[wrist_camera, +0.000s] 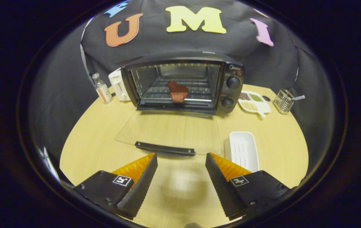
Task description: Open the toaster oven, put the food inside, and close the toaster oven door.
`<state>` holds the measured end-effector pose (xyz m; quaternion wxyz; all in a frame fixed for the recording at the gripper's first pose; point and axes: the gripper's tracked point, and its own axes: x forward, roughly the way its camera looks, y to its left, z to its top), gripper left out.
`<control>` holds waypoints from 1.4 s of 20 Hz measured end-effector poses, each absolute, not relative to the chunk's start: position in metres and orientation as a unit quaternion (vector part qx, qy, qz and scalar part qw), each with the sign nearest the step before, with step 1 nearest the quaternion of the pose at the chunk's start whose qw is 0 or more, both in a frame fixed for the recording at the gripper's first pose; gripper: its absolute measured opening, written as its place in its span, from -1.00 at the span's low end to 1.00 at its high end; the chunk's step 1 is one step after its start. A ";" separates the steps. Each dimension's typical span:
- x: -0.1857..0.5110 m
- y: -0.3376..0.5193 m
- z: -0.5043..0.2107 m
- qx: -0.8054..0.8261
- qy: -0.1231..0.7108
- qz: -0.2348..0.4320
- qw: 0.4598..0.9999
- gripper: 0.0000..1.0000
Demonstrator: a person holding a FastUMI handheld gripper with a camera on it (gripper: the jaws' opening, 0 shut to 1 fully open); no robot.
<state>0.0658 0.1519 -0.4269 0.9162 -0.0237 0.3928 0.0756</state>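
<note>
A black toaster oven (231,85) stands at the back of the round wooden table. Its glass door (167,131) lies folded down flat toward me, with the dark handle (165,148) at its near edge. A reddish-brown piece of food (177,91) rests on the wire rack (196,91) inside the oven. My gripper (181,158) is open with nothing between its fingers. The tips hover just short of the door handle, above the table.
A white rectangular tray (243,150) lies just right of the door, close to the right finger. A divided dish of grains (254,102) and a wire basket (283,101) sit right of the oven. A small bottle (101,88) and a white appliance (118,85) stand to its left.
</note>
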 end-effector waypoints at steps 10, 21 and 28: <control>0.075 0.171 -0.486 -0.024 0.431 0.083 0.898 0.95; 0.102 0.166 -0.480 -0.044 0.427 0.081 0.900 0.95; 0.104 0.171 -0.436 -0.028 0.406 0.092 0.909 0.95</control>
